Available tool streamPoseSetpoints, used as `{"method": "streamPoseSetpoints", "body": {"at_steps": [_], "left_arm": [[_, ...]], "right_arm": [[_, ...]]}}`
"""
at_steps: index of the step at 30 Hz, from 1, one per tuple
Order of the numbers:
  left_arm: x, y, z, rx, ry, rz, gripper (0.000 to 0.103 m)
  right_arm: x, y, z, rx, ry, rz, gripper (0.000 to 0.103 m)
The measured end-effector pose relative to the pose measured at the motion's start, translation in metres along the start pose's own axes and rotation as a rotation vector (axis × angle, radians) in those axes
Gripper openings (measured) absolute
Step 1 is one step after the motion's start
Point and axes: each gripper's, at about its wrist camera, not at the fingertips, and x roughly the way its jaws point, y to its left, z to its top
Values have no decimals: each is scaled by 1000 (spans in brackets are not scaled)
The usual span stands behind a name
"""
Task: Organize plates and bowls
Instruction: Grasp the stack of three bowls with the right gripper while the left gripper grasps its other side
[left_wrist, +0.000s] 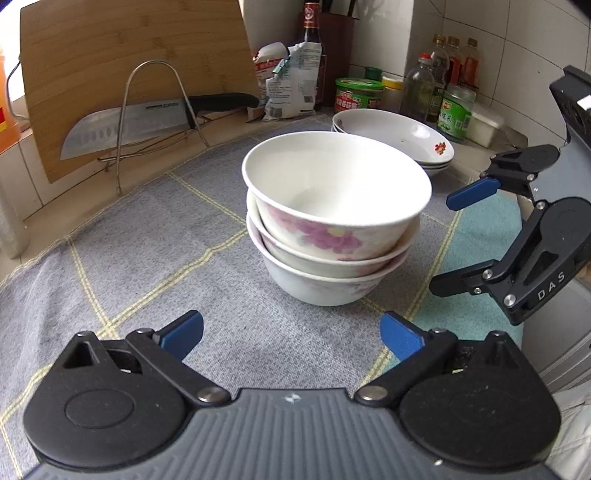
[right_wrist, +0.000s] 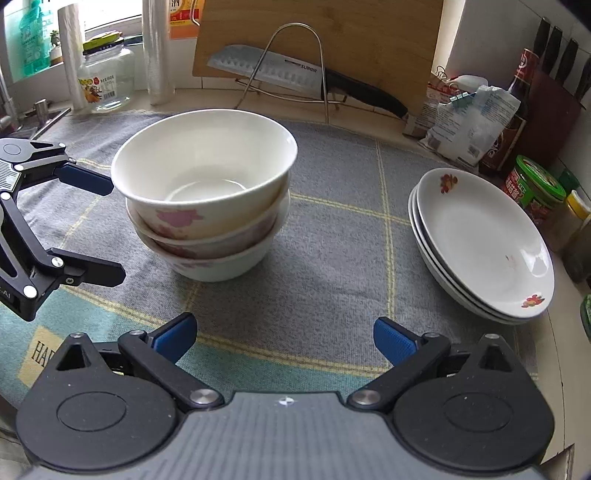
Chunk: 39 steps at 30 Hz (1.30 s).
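A grey checked cloth (right_wrist: 332, 266) covers the surface, with a cutting board (right_wrist: 369, 48) leaning at the back behind a wire rack (right_wrist: 295, 66) that holds a knife (right_wrist: 266, 70). Three nested bowls (right_wrist: 203, 199) stand in the middle of the cloth, the top one tilted. Well apart to their right lies a stack of plates (right_wrist: 480, 243), near jars and bottles by the wall. The left gripper (left_wrist: 291, 332) sits before the bowls, jaws spread wide and holding nothing. The right gripper (right_wrist: 284, 336) is over bare cloth between bowls and plates, jaws wide apart and empty.
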Motion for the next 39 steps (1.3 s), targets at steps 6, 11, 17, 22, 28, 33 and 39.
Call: {"method": "streamPoseSetpoints", "body": {"at_steps": [6, 11, 17, 22, 28, 33, 39], "left_arm": [[23, -8, 2, 14, 47, 29, 101], [30, -12, 5, -26, 68, 73, 102], [32, -14, 8, -66, 76, 113, 103], [34, -14, 10, -96, 72, 140, 103], [34, -14, 7, -89, 45, 142, 103], [32, -13, 7, -61, 44, 116, 103], [36, -7, 12, 25, 47, 37, 102]], "right_arm": [[16, -13, 7, -74, 16, 43, 103], [32, -25, 21, -157, 3, 153, 103], [50, -35, 28, -266, 22, 311, 103], [55, -34, 28, -339, 15, 349, 103], [54, -38, 23, -361, -25, 372, 103], [56, -35, 29, -366, 8, 363, 103], [63, -29, 42, -441, 30, 400, 103]]}}
